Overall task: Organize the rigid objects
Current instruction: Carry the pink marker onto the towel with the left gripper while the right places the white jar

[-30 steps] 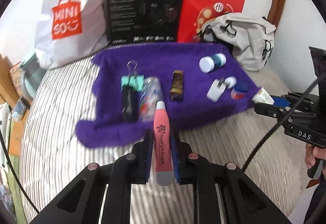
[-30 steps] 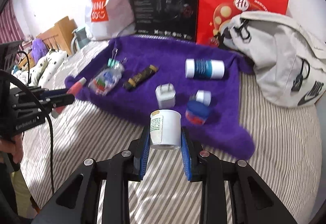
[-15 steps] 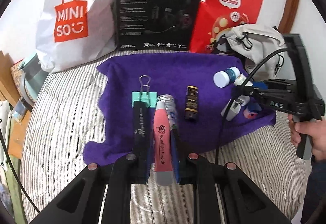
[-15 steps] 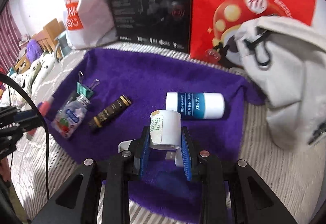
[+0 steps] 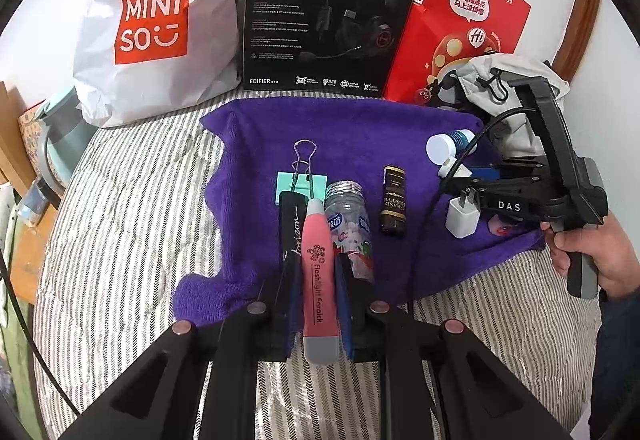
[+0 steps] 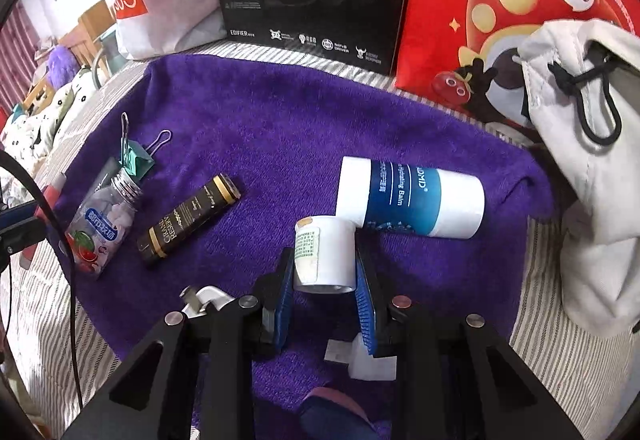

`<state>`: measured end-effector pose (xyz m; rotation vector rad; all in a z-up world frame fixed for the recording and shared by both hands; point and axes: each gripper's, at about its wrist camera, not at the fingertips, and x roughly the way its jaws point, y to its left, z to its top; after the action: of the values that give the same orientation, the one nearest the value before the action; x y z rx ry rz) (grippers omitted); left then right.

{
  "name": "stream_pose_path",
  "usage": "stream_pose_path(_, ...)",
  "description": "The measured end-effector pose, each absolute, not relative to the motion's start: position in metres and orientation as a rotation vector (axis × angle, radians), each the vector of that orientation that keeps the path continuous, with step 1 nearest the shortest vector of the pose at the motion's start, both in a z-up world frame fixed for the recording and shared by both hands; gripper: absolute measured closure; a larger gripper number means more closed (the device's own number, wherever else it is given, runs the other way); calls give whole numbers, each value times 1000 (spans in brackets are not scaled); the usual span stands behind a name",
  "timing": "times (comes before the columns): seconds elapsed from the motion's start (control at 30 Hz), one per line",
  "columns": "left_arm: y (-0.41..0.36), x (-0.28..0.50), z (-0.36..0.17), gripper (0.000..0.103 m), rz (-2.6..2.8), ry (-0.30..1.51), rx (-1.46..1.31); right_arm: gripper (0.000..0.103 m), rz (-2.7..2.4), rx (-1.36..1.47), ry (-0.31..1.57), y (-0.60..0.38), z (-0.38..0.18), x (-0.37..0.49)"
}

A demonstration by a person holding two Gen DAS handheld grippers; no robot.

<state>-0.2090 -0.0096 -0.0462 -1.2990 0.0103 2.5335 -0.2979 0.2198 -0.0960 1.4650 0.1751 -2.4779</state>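
My left gripper (image 5: 316,272) is shut on a pink flashlight earpick pen (image 5: 318,280), held over the near edge of the purple towel (image 5: 352,128). Just beyond it lie a black case (image 5: 290,224), a teal binder clip (image 5: 302,180), a clear candy bottle (image 5: 348,224) and a black-and-gold lighter (image 5: 393,200). My right gripper (image 6: 324,272) is shut on a small white jar (image 6: 325,252), low over the towel (image 6: 280,120), its far end touching or very close to the blue-and-white balm tube (image 6: 408,200). A white plug (image 5: 462,216) lies under the right gripper.
A white shopping bag (image 5: 152,24), a black headset box (image 5: 324,12) and a red paper bag (image 5: 464,20) stand behind the towel. A grey backpack (image 6: 592,160) crowds the right side. Striped bedding (image 5: 120,220) surrounds the towel. A small white piece (image 6: 372,360) lies beneath my right fingers.
Both grippers moved forward over the towel with their objects still held. The right one came in from the bed's edge to beside the balm tube; the left closed in on the row of items.
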Motion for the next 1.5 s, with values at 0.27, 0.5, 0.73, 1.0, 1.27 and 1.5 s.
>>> stream_pose_path(0.27,-6,-207,-46,86,2525,22,-1299,74,-2455,1440,234,219,-96,-296)
stream_pose_path(0.5,-5,-207,-45,86,2517,31,-1304,66,-2429,1450,234,226,-96,-289)
stream_pose_path(0.73,2,-210,-45,86,2508,49,-1304,66,-2460,1465,217,241,-88,-275)
stream_pose_path(1.0,32,-221,-43,86,2473,91,-1282,63,-2574,1377,124,266,-55,-237)
stream_pose_path(1.27,78,-242,-54,86,2414,151,-1285,62,-2621,1339,90,289,-38,-194)
stream_pose_path(1.5,105,-256,-78,86,2362,191,-1343,57,-2616,1352,34,302,-43,-169)
